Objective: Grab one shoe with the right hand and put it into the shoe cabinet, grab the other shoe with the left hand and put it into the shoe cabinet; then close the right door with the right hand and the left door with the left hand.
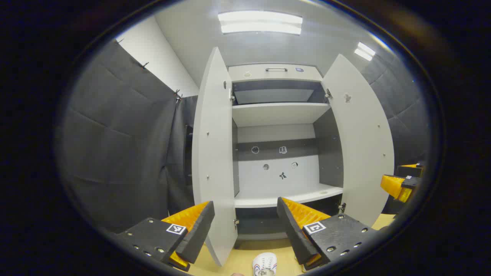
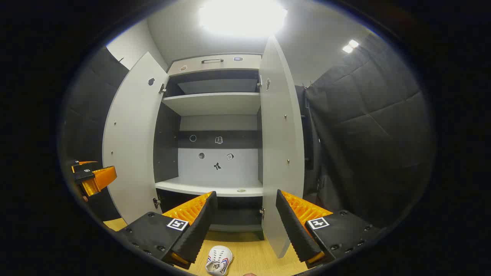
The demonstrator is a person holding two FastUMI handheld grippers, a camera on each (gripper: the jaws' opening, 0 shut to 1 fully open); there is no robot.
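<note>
Item: shoe cabinet (image 1: 276,115), white, standing straight ahead of us with both doors swung wide. We take the open doors as deliberate: the shelves must be reachable before any shoe goes in.

Item: left door (image 1: 213,153), edge-on and close in the left gripper view; right door (image 2: 280,145), likewise close in the right gripper view. Each hangs on the side of the hand meant to close it.

Item: middle shelf (image 2: 209,188), bare, as is the upper shelf (image 1: 278,113). We judge no shoe stowed yet.

Item: one white shoe (image 2: 218,260) on the wooden floor (image 2: 253,257) just in front of the cabinet, toe toward us, lying below and between our right fingers. We also see a white shoe (image 1: 264,264) low in the left gripper view; whether it is the same one we cannot tell.

Item: left gripper (image 1: 245,226), fingers apart, holding nothing.

Item: right gripper (image 2: 245,222), fingers apart, holding nothing, poised above the shoe, which suits the first grab.
</note>
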